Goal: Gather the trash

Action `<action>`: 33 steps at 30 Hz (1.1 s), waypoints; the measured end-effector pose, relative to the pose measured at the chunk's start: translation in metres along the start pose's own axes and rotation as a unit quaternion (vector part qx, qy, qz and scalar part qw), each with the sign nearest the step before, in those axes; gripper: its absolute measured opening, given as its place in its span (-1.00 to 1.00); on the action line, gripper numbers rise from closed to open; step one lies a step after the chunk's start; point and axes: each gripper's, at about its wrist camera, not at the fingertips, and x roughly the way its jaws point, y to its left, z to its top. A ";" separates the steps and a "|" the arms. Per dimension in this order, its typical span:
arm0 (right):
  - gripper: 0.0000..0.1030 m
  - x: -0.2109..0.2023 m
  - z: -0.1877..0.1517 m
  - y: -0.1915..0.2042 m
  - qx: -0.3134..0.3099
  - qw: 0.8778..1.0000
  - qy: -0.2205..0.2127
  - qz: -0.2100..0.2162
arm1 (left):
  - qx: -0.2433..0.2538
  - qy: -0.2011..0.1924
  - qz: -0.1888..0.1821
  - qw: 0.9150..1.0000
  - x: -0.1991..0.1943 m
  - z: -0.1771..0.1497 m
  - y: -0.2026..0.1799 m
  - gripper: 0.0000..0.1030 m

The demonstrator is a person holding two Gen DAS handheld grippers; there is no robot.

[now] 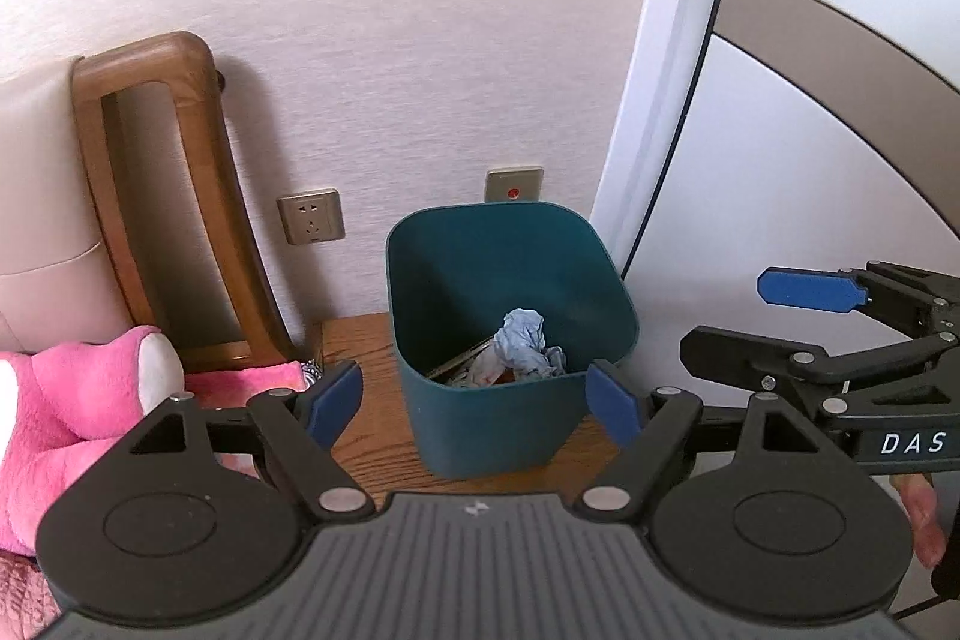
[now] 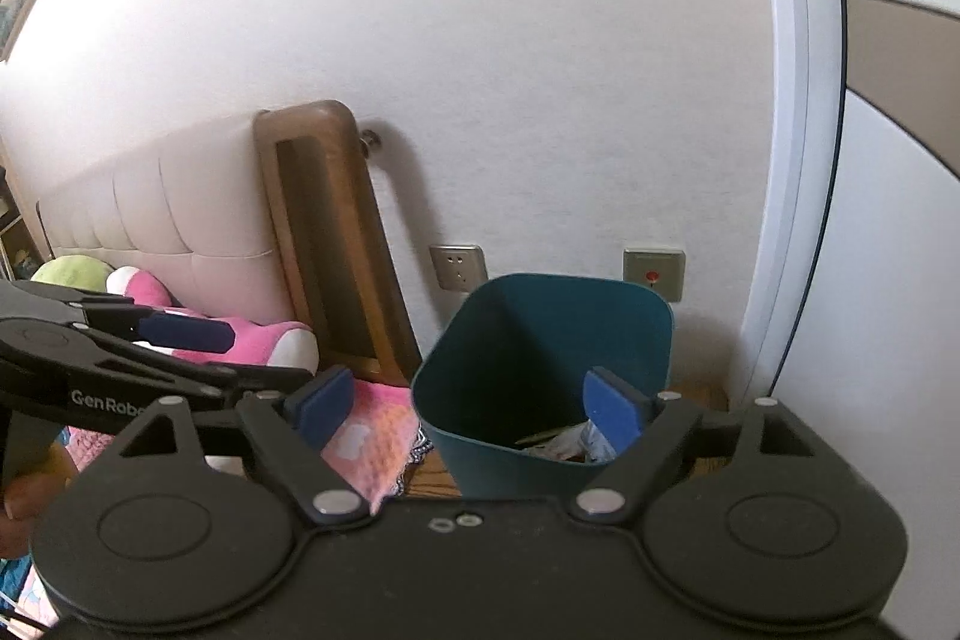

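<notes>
**Both grippers spread and empty over the bin**

Left gripper (image 1: 474, 403) spread wide, nothing between the pads; right gripper (image 2: 468, 409) likewise spread and empty. Both hovering just before the teal bin (image 1: 510, 334), which stands upright on a wooden floor (image 1: 360, 340) against the wall, mouth pointing up, long axis vertical. Inside, a crumpled blue-grey paper wad (image 1: 525, 346) lying on other scraps (too jumbled to name), no clear long axis. Judged from this: trash already dropped in, or the bin itself about to be picked up; cannot tell which. Next move probably calls for either closing on the bin's near rim, one jaw inside and one outside, or turning away to find more litter. Beside the bin to the left, a wooden bed frame (image 1: 174, 196), a pink plush toy (image 1: 72, 400) and a wall socket (image 1: 311, 215); to the right, a white door frame (image 1: 666, 100).
</notes>
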 end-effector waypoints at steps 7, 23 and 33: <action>0.82 -0.020 -0.009 0.022 -0.018 1.000 -0.018 -0.009 | -0.006 -0.013 0.009 1.000 -0.022 -0.017 0.003 0.93; 1.00 -0.039 -0.028 0.036 0.012 0.998 -0.047 -0.031 | -0.019 -0.041 0.013 0.999 -0.055 -0.043 0.015 0.94; 1.00 -0.048 -0.032 0.040 0.015 0.998 -0.055 -0.033 | -0.028 -0.042 0.010 0.999 -0.064 -0.049 0.015 0.94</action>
